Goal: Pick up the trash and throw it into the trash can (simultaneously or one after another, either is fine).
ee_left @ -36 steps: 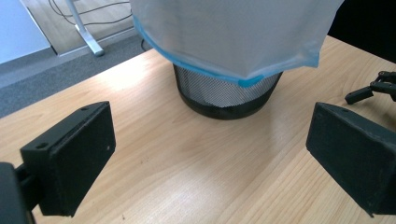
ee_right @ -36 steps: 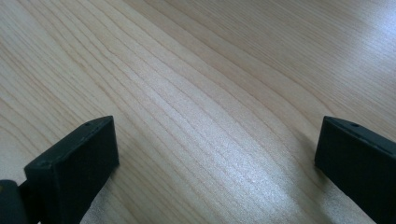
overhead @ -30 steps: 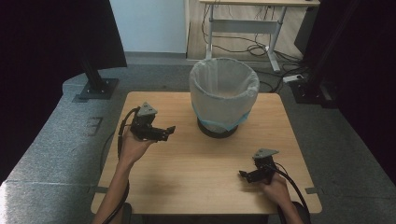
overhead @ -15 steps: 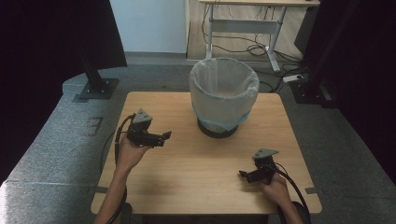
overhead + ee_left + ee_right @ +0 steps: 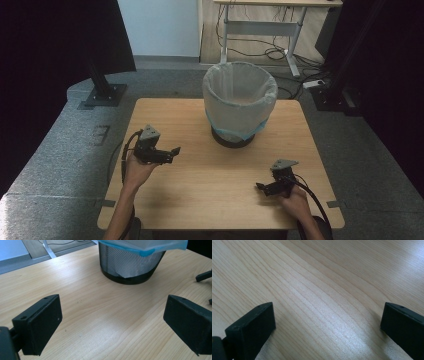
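Black mesh wastebasket with its white liner (image 5: 239, 105) stands ahead of the left gripper (image 5: 169, 152), which has drawn back from it, jaws released and empty; right gripper (image 5: 263, 187) rests spread over bare wooden desk (image 5: 210, 185).

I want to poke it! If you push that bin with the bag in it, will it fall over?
Probably it slides rather than tips: the mesh wastebasket stands on a broad flat base on the smooth wooden table. It looks light, being wire mesh. The thin plastic liner would likely crumple, floppy, under a jaw.
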The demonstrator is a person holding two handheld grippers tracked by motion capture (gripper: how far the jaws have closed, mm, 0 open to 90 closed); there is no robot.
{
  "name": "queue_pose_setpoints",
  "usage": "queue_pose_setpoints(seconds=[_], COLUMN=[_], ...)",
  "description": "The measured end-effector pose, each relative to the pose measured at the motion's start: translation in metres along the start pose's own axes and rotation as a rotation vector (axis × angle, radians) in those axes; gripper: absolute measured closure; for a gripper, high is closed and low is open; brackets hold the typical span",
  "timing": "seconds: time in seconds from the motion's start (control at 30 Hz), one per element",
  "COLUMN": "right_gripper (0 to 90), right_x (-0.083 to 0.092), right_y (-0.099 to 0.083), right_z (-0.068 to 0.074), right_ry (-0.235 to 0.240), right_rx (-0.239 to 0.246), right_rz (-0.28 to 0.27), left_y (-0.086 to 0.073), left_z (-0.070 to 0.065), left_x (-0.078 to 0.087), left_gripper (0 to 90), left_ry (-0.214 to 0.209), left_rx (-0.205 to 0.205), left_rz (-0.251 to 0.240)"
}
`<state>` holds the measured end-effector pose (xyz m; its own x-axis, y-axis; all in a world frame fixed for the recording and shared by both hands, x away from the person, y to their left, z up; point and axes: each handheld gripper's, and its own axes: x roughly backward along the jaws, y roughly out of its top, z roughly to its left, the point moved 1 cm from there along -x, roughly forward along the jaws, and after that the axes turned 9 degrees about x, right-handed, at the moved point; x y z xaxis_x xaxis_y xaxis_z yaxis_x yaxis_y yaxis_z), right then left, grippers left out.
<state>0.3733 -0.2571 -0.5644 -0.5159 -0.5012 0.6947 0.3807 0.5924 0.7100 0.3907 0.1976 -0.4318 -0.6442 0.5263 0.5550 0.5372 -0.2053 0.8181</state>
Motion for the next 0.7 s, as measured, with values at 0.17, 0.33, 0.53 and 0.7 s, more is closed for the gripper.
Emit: queue_pose_setpoints(seconds=[0.17, 0.33, 0.53, 0.7], right_gripper=[0.0, 0.0, 0.0, 0.0], right_x=[0.000, 0.000, 0.000, 0.000], right_y=[0.000, 0.000, 0.000, 0.000], right_z=[0.000, 0.000, 0.000, 0.001], right_ry=[0.000, -0.002, -0.003, -0.003], right_rx=[0.001, -0.001, -0.004, -0.006], right_rz=[0.000, 0.000, 0.001, 0.000], left_y=[-0.010, -0.022, -0.034, -0.043], left_z=[0.003, 0.005, 0.008, 0.009], left_x=[-0.001, -0.005, -0.011, -0.015], left_gripper=[2.0, 2.0, 2.0, 2.1], left_ry=[-0.008, -0.016, -0.024, -0.024], left_rx=[0.014, 0.030, 0.050, 0.055], left_rz=[-0.008, -0.009, -0.006, -0.003])
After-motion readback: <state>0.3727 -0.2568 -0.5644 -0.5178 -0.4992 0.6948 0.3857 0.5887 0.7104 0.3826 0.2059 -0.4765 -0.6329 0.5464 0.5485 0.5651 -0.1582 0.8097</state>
